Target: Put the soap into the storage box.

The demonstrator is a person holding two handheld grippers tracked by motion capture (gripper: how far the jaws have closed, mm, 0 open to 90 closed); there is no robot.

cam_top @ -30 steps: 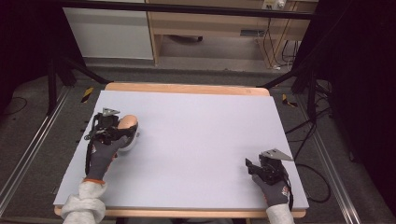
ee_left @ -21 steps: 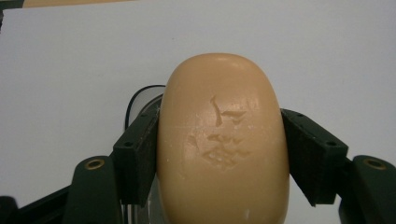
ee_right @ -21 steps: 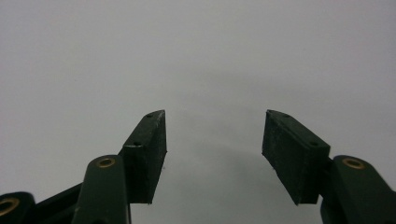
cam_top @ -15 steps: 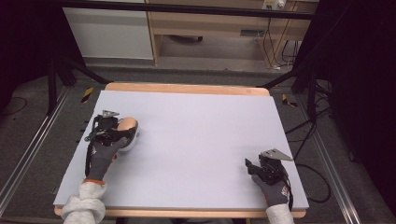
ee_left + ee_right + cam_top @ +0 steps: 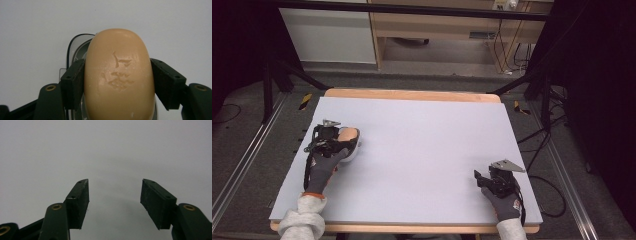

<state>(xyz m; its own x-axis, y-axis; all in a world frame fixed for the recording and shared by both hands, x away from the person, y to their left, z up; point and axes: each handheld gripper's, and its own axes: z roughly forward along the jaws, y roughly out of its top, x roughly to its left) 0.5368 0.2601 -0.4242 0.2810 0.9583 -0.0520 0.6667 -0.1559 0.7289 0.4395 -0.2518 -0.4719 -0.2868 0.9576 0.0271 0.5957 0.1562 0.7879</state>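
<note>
Fingers of left gripper (image 5: 117, 80) clamp tan oval soap bar (image 5: 119, 75), poised over a clear dish (image 5: 75, 47) at tabletop (image 5: 422, 150) left. Right gripper (image 5: 113, 202) idle, fingers apart, holding nothing. Soap looks grasped; setting down or release probably remains.

Even overhead light, dark surroundings, soft shadows on the table (image 5: 422, 150), slightly soft, grainy frames
</note>
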